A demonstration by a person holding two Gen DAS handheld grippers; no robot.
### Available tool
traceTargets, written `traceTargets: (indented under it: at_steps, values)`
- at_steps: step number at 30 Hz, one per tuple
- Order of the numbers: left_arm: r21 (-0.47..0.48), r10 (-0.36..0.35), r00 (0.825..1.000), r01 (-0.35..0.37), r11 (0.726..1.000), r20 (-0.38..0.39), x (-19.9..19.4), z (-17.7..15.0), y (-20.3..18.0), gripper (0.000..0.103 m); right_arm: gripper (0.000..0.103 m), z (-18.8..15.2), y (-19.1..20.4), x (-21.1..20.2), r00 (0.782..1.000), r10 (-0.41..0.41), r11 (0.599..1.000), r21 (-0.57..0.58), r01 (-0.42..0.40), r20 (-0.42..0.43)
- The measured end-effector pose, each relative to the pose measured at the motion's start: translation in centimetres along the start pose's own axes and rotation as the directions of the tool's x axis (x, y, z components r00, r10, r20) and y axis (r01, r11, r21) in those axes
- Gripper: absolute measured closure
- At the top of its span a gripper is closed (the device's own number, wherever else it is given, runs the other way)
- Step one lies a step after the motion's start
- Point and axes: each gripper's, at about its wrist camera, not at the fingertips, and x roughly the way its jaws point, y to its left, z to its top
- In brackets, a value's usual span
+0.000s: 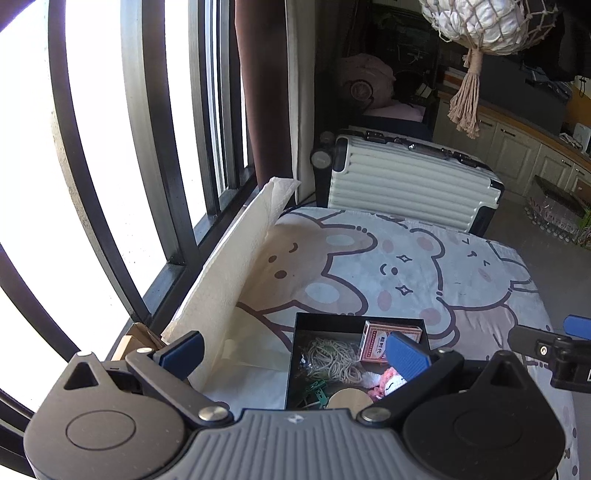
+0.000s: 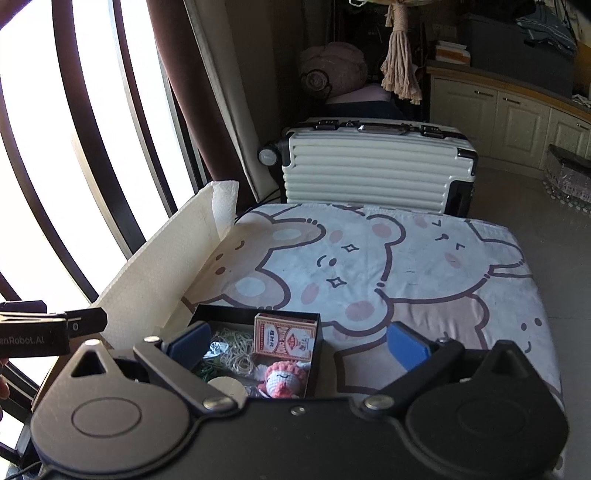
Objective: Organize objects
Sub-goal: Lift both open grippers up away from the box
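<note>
A black open box (image 1: pixel 325 320) (image 2: pixel 258 312) sits on the cartoon-bear cloth at the near edge of the table. Inside lie a red card box (image 1: pixel 380 341) (image 2: pixel 284 336), a heap of pale rubber bands (image 1: pixel 332 360) (image 2: pixel 232 350), a pink and white crochet doll (image 1: pixel 388 384) (image 2: pixel 282 378), a round wooden disc (image 1: pixel 349 400) (image 2: pixel 225 384) and green clips (image 1: pixel 314 391). My left gripper (image 1: pixel 295 354) is open and empty above the box. My right gripper (image 2: pixel 297 347) is open and empty, with the box between its left finger and the middle.
A white paper sheet (image 1: pixel 229 266) (image 2: pixel 162 273) stands along the window side of the table. A ribbed white suitcase (image 1: pixel 410 188) (image 2: pixel 373 162) stands behind the table. A knotted net bag with a tassel (image 1: pixel 476 33) hangs above. Cabinets (image 2: pixel 509 122) line the right wall.
</note>
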Motion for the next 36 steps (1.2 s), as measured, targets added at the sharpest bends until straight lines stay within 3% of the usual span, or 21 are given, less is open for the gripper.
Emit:
traceTargets:
  at_steps: [8, 17, 22, 36]
  values:
    - [0.008, 0.007, 0.996, -0.008, 1.000, 0.084, -2.9, -0.1, -1.3, 0.000, 0.000, 0.1, 0.1, -2.8, 0.997, -0.014, 0.999, -0.027, 0.016, 0.073]
    - [0.007, 0.022, 0.996, -0.022, 1.000, 0.089, -4.3, -1.2, -1.9, 0.000, 0.000, -1.0, 0.1, -4.5, 0.996, -0.059, 0.996, -0.069, 0.064, 0.067]
    - [0.063, 0.053, 0.995, -0.059, 0.996, 0.088, -4.6, -1.5, -2.9, 0.000, 0.000, -1.6, -0.4, -5.3, 0.995, -0.086, 0.994, -0.069, 0.089, 0.049]
    - [0.073, 0.064, 0.996, -0.059, 0.996, -0.065, -3.0, -2.4, -3.2, 0.000, 0.000, -3.4, -3.2, -3.9, 0.989, -0.139, 0.989, -0.053, 0.137, -0.042]
